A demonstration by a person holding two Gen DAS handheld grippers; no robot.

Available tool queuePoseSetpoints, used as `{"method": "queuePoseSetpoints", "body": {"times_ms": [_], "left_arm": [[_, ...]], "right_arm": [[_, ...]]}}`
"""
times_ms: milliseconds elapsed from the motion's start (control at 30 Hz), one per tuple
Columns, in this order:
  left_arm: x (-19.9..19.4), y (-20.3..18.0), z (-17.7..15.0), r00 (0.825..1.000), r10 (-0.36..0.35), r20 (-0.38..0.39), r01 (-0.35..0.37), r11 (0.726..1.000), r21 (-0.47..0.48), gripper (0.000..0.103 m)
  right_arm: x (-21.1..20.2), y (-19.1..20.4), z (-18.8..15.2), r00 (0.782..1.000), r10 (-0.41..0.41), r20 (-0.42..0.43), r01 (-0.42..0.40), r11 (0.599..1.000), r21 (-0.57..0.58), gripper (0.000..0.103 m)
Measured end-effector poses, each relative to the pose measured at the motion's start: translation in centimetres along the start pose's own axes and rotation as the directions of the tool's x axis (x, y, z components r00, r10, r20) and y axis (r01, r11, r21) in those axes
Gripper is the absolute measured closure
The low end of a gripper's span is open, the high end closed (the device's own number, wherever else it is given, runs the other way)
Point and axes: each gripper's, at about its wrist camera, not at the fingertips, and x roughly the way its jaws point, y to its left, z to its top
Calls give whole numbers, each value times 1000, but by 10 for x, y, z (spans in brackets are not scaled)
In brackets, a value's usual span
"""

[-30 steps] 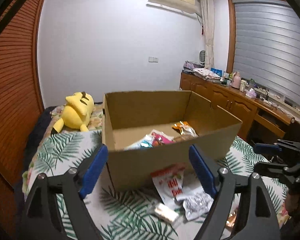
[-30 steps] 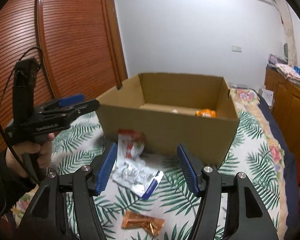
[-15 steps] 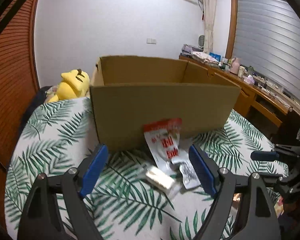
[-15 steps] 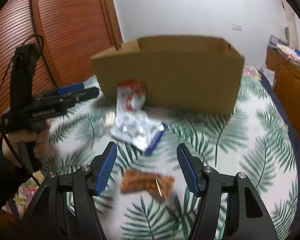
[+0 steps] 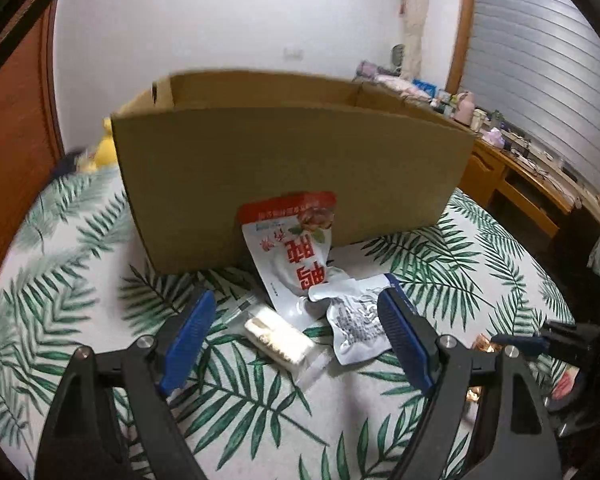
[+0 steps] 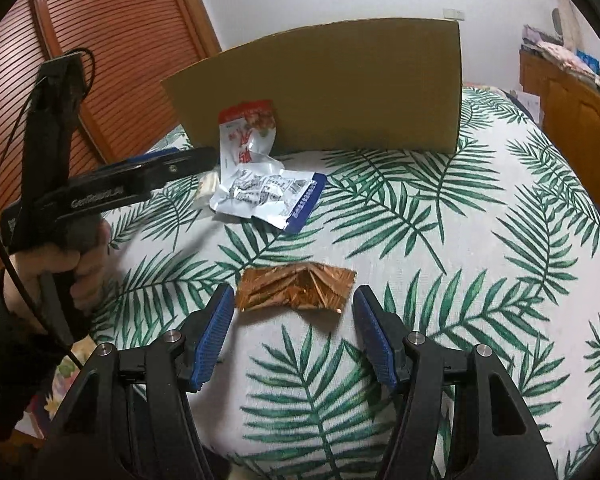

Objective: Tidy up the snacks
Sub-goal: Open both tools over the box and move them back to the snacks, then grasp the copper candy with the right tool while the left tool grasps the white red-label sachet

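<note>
Hovering open over the bed, the right tongs (image 6: 294, 336) frame the copper foil snack (image 6: 296, 286), its long axis spanning the gap; the left tongs (image 5: 296, 336), also open, bracket a clear-wrapped wafer (image 5: 278, 336) before the cardboard box (image 5: 292, 184).

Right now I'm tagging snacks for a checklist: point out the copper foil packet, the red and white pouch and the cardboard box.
copper foil packet (image 6: 296, 287): right wrist view, middle of its crinkled face.
red and white pouch (image 5: 296, 242): left wrist view, white printed front.
cardboard box (image 5: 292, 168): left wrist view, near outer wall.
</note>
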Motion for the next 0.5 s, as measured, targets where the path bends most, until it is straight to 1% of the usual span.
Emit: {"method": "queuePoseSetpoints", "body": {"times_ms": [67, 167, 233, 300, 400, 500], "left_arm": [[6, 4, 6, 1000, -13, -10, 13, 999, -38, 20], [12, 3, 14, 1000, 18, -12, -18, 999, -37, 20], [21, 3, 19, 999, 14, -48, -16, 999, -43, 20], [30, 1, 23, 997, 13, -74, -16, 999, -45, 20], [41, 2, 27, 994, 9, -105, -16, 998, -63, 20], [49, 1, 29, 993, 18, -120, -27, 997, -69, 22]], "right_arm": [[3, 1, 3, 1000, -1, -1, 1, 1000, -3, 40], [7, 3, 7, 1000, -23, -4, 22, 1000, -21, 47], [9, 2, 8, 1000, -20, -4, 20, 1000, -21, 47], [10, 1, 9, 1000, -23, -3, 23, 1000, -21, 50], [11, 0, 11, 1000, -22, -4, 22, 999, -24, 54], [14, 1, 11, 1000, -28, -7, 27, 999, -46, 54]]}}
